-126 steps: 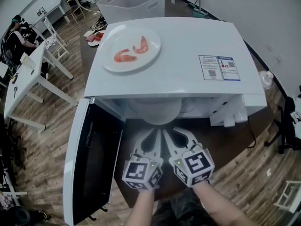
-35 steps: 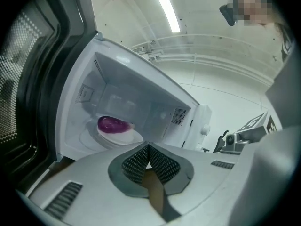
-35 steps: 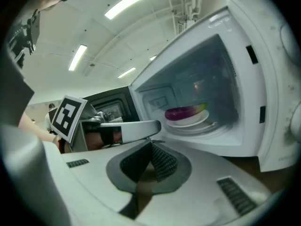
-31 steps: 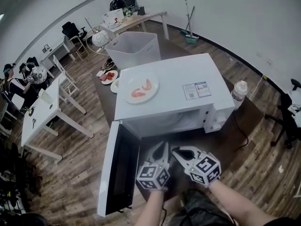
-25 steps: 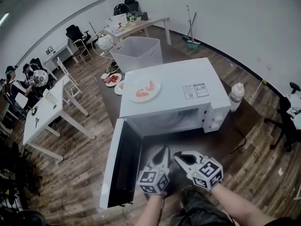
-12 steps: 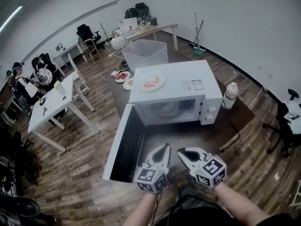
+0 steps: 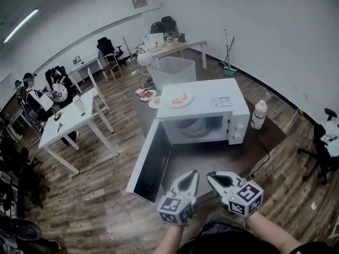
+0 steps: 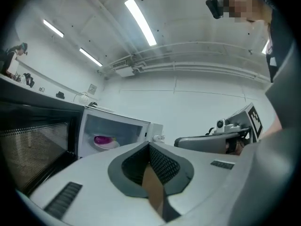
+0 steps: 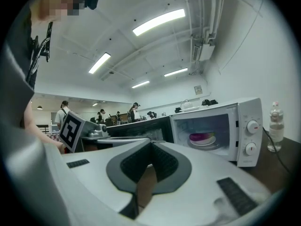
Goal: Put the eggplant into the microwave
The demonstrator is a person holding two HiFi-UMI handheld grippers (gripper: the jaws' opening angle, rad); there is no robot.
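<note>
eggplant (image 9: 203, 137) in microwave (image 7: 222, 97), placing looks done. left gripper (image 7: 192, 174), right gripper (image 7: 211, 175) pressed together, empty. next: likely push door (image 7: 150, 163) closed.

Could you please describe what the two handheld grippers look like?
The left gripper and right gripper match: pale grey, tapering shells with dark, mesh-textured pads, each carrying a white cube printed with black square markers. No sleeves cover the wrists.

White walls (image 7: 275, 30), wood floor (image 7: 95, 216), white table (image 7: 69, 125)
</note>
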